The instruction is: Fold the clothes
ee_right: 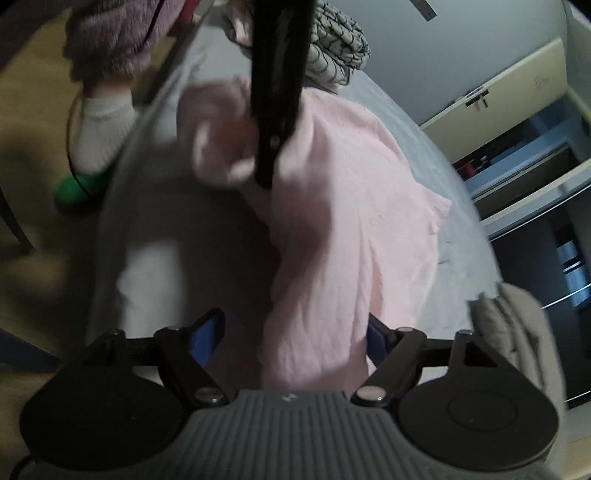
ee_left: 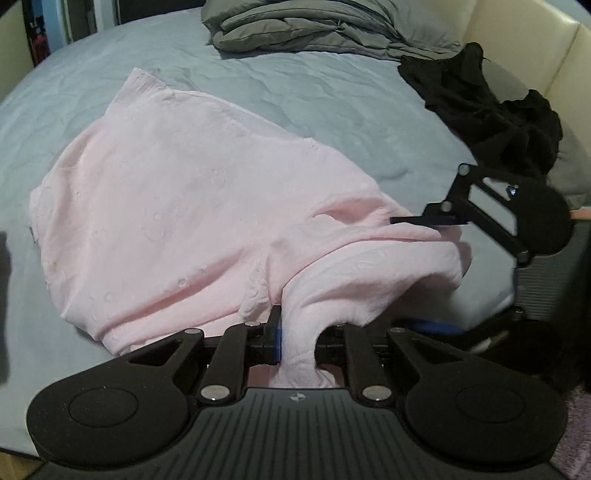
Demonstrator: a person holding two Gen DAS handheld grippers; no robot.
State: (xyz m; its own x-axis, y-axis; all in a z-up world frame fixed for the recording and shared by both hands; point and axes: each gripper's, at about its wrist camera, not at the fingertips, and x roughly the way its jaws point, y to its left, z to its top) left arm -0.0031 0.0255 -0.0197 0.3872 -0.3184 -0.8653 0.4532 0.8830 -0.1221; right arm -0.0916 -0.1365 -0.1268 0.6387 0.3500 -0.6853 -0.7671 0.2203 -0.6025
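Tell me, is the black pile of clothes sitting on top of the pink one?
No, the black clothes lie apart on the blue sheet, away from the pink garment.

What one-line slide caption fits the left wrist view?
Left gripper shut on a bunched edge of the pink garment on the blue bedsheet; right gripper open beside it.

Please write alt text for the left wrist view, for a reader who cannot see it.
The left tool is shut on a bunched edge of a pale pink fabric garment spread on a light blue bedsheet. The right tool reaches in beside the garment's raised fold; a crumpled black garment and a grey quilted duvet lie beyond.
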